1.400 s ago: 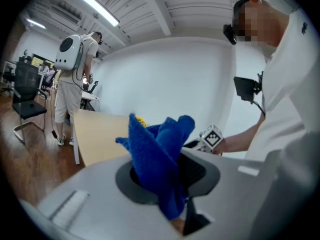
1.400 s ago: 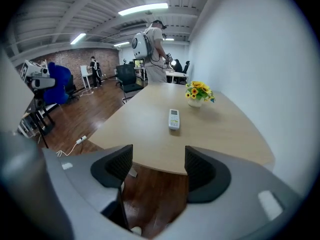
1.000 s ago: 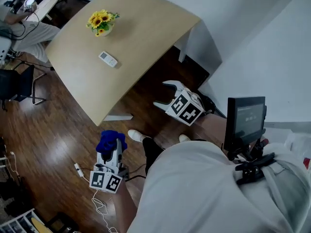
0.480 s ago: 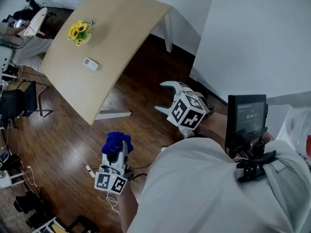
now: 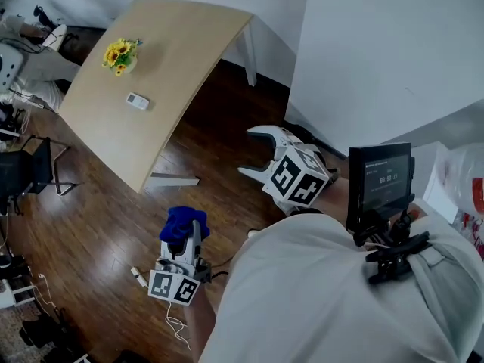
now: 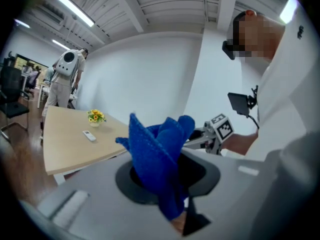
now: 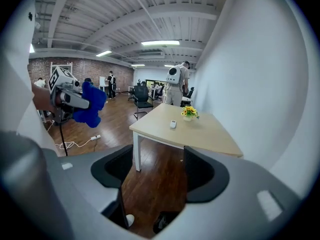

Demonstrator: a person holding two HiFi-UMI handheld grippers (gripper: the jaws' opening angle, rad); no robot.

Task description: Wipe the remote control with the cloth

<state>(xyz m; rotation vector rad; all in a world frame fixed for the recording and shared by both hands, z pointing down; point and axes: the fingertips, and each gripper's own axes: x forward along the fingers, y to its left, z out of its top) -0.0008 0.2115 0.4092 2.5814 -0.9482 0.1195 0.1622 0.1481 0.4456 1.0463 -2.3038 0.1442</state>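
A small white remote control (image 5: 138, 101) lies on the light wooden table (image 5: 181, 66), near a pot of yellow flowers (image 5: 119, 54). It also shows as a small white remote control (image 6: 89, 136) and a white remote control (image 7: 172, 124) in the gripper views. My left gripper (image 5: 184, 233) is held over the floor, well short of the table, shut on a bunched blue cloth (image 5: 184, 222); the blue cloth (image 6: 160, 159) fills its jaws. My right gripper (image 5: 259, 151) is open and empty, also over the floor beside the table's near end.
A white wall corner (image 5: 340, 66) stands to the right. Chairs (image 5: 26, 169) and desks with cables stand left of the table. A white cable (image 5: 151, 293) lies on the dark wood floor. A small screen (image 5: 380, 186) is clipped at the person's chest.
The view has swung, so the table sits further up and left in frame. Both grippers keep about the same pose; the left still holds the cloth.
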